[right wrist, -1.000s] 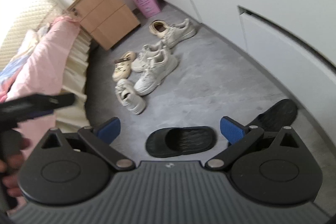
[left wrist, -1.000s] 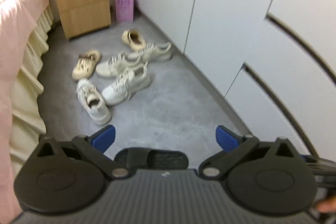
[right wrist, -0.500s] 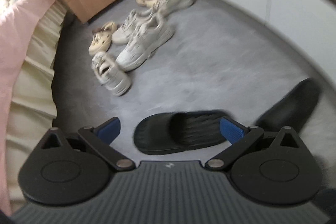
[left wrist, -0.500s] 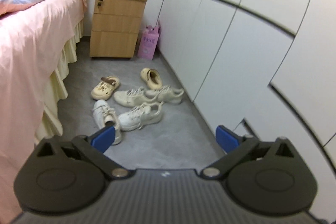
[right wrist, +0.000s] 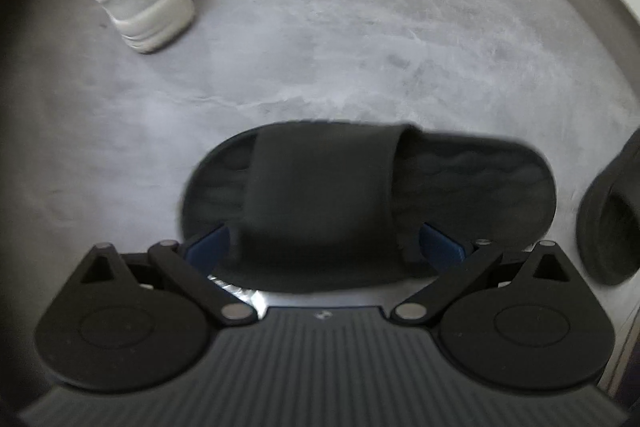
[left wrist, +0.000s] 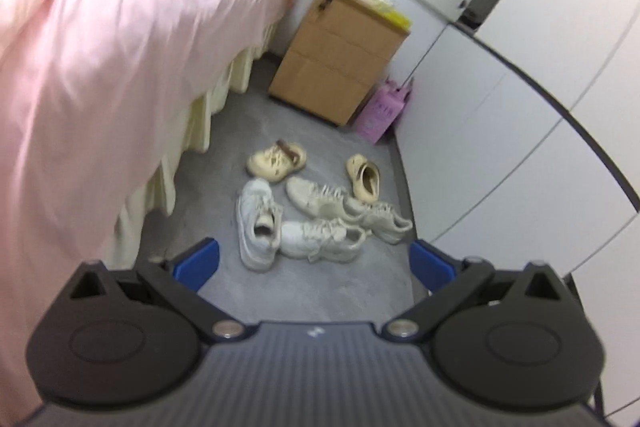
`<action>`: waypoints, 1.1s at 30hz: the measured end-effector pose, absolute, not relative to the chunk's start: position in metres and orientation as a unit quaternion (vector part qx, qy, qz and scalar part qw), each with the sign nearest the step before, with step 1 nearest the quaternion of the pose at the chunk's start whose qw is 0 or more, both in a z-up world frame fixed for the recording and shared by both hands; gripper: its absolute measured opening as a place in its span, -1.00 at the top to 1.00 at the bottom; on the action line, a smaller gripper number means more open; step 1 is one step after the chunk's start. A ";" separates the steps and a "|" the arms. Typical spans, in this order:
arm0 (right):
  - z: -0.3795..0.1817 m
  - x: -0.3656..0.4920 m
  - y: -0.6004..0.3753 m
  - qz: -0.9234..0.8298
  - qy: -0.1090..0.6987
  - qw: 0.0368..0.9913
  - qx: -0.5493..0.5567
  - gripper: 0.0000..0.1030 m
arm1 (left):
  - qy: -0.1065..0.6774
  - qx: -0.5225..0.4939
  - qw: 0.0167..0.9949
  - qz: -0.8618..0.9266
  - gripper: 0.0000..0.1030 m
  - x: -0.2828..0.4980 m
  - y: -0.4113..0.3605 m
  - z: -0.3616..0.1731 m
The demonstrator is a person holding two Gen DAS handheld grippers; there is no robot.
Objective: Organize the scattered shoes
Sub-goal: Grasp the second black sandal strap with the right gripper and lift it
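I take the black slide sandal [right wrist: 368,203] as my landmark; it lies flat on the grey floor [right wrist: 360,39], its broad strap directly between the spread fingers of my right gripper [right wrist: 324,247], which stands open around the strap without pinching it; I judge the sandal light, rubbery and flexible, so the strap is the sensible hold, or else the sole edge, since the foam would bend if taken by one end. Its mate, a second black slide [right wrist: 608,223], sits just to its right, cut off by the frame edge. Beyond the sandal, further up the floor, lie the white sneakers [right wrist: 140,7]; their toes are cropped. My left gripper [left wrist: 316,263] hangs open and empty, well apart from the sneaker pile [left wrist: 316,223] and the two beige clogs [left wrist: 276,163] near the wooden nightstand [left wrist: 340,59]; that view is blurred, and the sandal is not visible in it.
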State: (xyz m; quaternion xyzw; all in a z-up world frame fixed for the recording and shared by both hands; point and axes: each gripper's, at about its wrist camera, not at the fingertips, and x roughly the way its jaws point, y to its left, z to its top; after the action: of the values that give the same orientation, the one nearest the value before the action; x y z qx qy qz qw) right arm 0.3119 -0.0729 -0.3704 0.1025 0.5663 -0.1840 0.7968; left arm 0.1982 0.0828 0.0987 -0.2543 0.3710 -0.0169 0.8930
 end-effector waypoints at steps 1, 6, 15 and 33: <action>-0.375 0.314 -0.073 -0.179 0.567 0.798 0.103 -1.00 | 0.381 -0.261 0.887 -0.017 -0.99 0.202 0.085 0.094; -0.388 0.323 -0.086 -0.145 0.581 0.797 0.077 -0.88 | 0.410 -0.268 0.871 -0.019 -0.99 0.212 0.090 0.078; -0.369 0.326 -0.115 -0.048 0.541 0.840 0.004 -0.63 | 0.449 -0.283 0.847 -0.041 -0.99 0.210 0.074 0.056; -0.375 0.278 -0.290 -0.015 0.519 0.852 -0.072 -0.62 | 0.485 -0.261 0.834 -0.046 -0.99 0.195 0.036 0.031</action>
State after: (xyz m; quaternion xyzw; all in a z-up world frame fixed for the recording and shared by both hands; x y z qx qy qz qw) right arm 0.2778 -0.2902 -0.3753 -0.0725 0.5186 -0.0148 0.8518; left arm 0.1950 0.0357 0.0309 -0.2606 0.4846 -0.0465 0.8337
